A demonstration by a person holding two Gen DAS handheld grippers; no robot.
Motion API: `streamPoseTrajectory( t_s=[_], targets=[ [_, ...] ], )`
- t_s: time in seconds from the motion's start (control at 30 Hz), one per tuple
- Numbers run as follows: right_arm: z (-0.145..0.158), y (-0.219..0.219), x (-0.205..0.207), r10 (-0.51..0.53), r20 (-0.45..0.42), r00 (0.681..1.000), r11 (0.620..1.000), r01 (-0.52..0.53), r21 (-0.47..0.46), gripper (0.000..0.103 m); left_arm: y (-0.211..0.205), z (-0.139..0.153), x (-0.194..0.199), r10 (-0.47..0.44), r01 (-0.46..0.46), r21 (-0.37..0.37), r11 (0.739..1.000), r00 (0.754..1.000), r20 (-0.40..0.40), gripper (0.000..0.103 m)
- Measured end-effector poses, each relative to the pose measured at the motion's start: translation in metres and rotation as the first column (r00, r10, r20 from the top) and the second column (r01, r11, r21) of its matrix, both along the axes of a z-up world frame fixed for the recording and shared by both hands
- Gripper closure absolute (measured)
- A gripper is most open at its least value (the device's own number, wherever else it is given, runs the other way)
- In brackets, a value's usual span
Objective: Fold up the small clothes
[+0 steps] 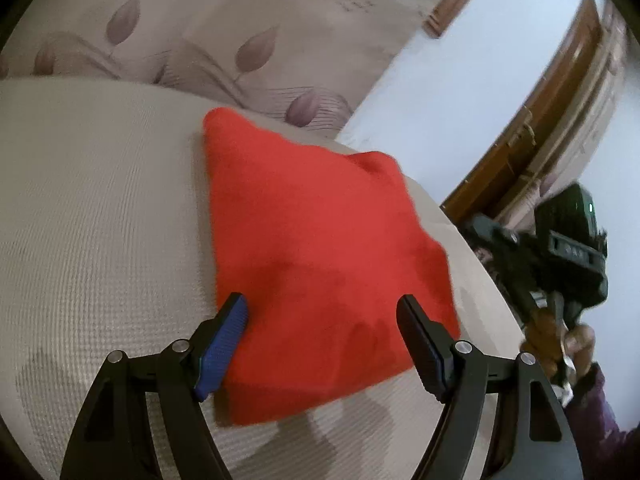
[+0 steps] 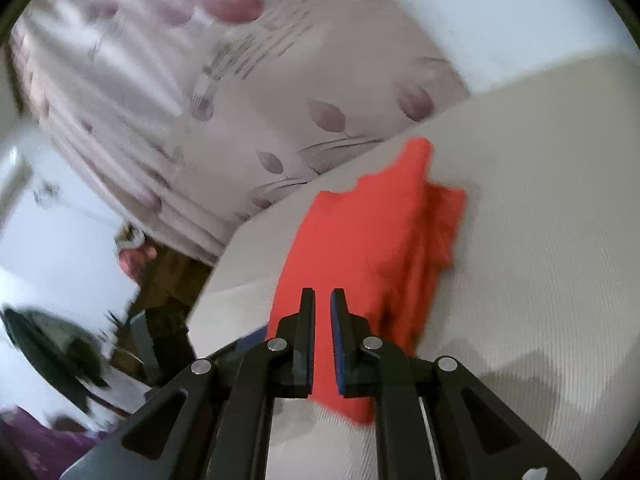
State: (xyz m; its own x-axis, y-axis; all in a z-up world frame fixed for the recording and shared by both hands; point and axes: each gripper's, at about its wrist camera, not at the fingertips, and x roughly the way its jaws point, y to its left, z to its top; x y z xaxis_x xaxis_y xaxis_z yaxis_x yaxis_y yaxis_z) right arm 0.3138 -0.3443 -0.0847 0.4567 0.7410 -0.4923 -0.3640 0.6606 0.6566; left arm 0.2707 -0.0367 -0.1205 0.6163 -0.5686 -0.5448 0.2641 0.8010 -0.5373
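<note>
While the left gripper point(image 1: 320, 322) gapes and the right gripper point(image 2: 322, 304) sits nearly closed on nothing, the red garment point(image 1: 316, 264), loosely folded, may spring open toward 12 o'clock.

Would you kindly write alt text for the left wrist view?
A folded red cloth lies on a beige textured surface, with the open left gripper just above its near edge. A leaf-patterned fabric lies behind.

left tool point(image 1: 322, 316): fingers spread wide | right tool point(image 2: 322, 300): fingers nearly together, narrow gap, nothing between
</note>
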Motion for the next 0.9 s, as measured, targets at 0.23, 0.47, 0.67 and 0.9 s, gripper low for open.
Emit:
streamPoseTrajectory(
  t_s=[0.23, 0.47, 0.67, 0.9],
  targets=[
    [-0.060, 0.015, 0.047, -0.047, -0.104, 0.993, 0.986, 0.030, -0.162, 0.103, 0.020, -0.013, 0.003, 0.044, -0.051, -0.096, 0.994, 0.997, -0.066, 0.026],
    [-0.019, -0.004, 0.052, -0.089, -0.009, 0.996, 0.993, 0.088, -0.074, 0.092, 0.019, -0.009, -0.002, 0.050, -0.054, -0.107, 0.993, 0.998, -0.037, 0.026],
    [-0.003, 0.019, 0.088, -0.117, 0.100, 0.988, 0.971, 0.135, -0.197, 0.092, 0.018, -0.007, -0.001, 0.045, -0.048, -0.098, 0.994, 0.998, -0.033, 0.026],
    [-0.067, 0.020, 0.120, -0.205, -0.036, 0.978, 0.939, 0.186, -0.288, 0.096, 0.022, -0.012, 0.008, 0.043, -0.049, -0.109, 0.993, 0.998, -0.056, 0.026]
  ],
)
